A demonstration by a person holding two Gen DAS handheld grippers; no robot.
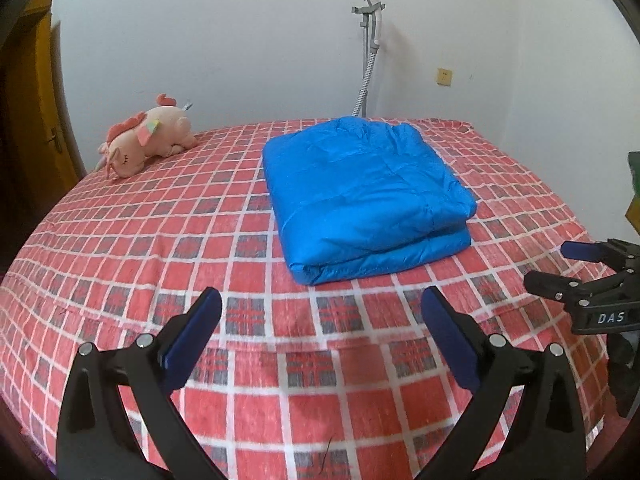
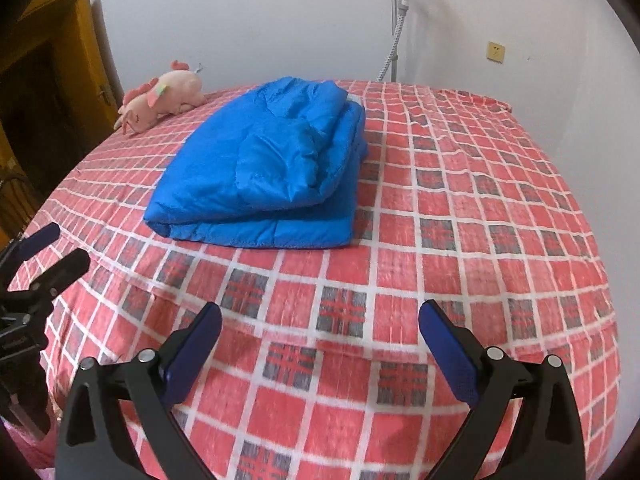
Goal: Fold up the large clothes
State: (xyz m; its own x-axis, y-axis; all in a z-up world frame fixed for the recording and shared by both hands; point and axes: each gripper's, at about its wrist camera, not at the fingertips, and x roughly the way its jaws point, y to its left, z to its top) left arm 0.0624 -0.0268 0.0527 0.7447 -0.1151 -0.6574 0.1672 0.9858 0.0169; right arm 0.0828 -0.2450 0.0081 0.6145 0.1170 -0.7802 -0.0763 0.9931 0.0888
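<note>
A blue padded jacket point(image 1: 366, 196) lies folded into a thick rectangular stack on the red checked bed point(image 1: 160, 256). It also shows in the right wrist view point(image 2: 268, 168). My left gripper point(image 1: 320, 304) is open and empty, held above the bed's near part, short of the jacket. My right gripper point(image 2: 320, 316) is open and empty, also short of the jacket. The right gripper shows at the right edge of the left wrist view point(image 1: 560, 264). The left gripper shows at the left edge of the right wrist view point(image 2: 56, 244).
A pink plush unicorn point(image 1: 148, 136) lies at the bed's far left corner. A garment steamer pole point(image 1: 370, 48) stands against the white wall behind the bed. A wooden door point(image 1: 36, 120) is at the left.
</note>
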